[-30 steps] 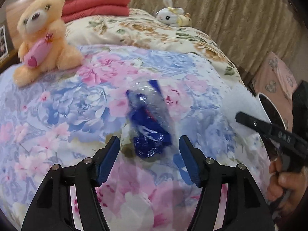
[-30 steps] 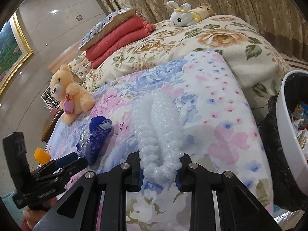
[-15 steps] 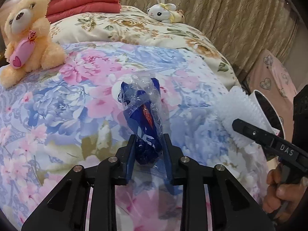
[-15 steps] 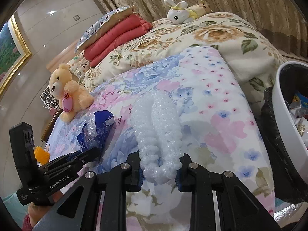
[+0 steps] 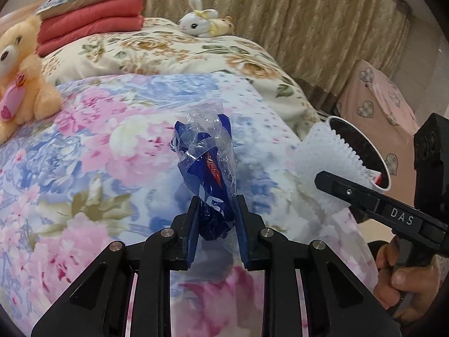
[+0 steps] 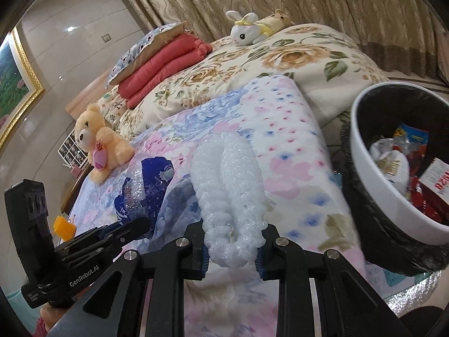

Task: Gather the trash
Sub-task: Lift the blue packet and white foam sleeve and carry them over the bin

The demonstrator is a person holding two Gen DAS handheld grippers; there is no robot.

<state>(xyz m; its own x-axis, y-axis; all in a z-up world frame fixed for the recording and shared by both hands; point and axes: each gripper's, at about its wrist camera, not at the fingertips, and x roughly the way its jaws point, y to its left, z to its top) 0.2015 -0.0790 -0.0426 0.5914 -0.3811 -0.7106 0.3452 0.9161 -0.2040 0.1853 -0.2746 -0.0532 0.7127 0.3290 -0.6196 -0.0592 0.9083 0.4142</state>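
Note:
My left gripper (image 5: 216,219) is shut on a crumpled blue and clear plastic wrapper (image 5: 209,168), held above the floral bedspread (image 5: 98,154). The wrapper also shows in the right wrist view (image 6: 148,188), at the left. My right gripper (image 6: 231,247) is shut on a white foam netting sleeve (image 6: 228,185), which sticks up and forward from the jaws. The same sleeve shows in the left wrist view (image 5: 322,165), beside the bin. A white trash bin with a black liner (image 6: 362,174) stands at the bed's right edge, with several wrappers inside.
An orange teddy bear (image 5: 19,64) sits on the bed at the left. A white bunny toy (image 5: 202,25) lies on the far quilt. Folded red blankets and a pillow (image 5: 89,19) are stacked at the back. A pink heart-patterned cover (image 5: 381,104) and curtains stand at the right.
My left gripper closed on the blue wrapper and lifted it off the bedspread. My right gripper, still holding the foam sleeve, moved closer to the bin, whose contents now show.

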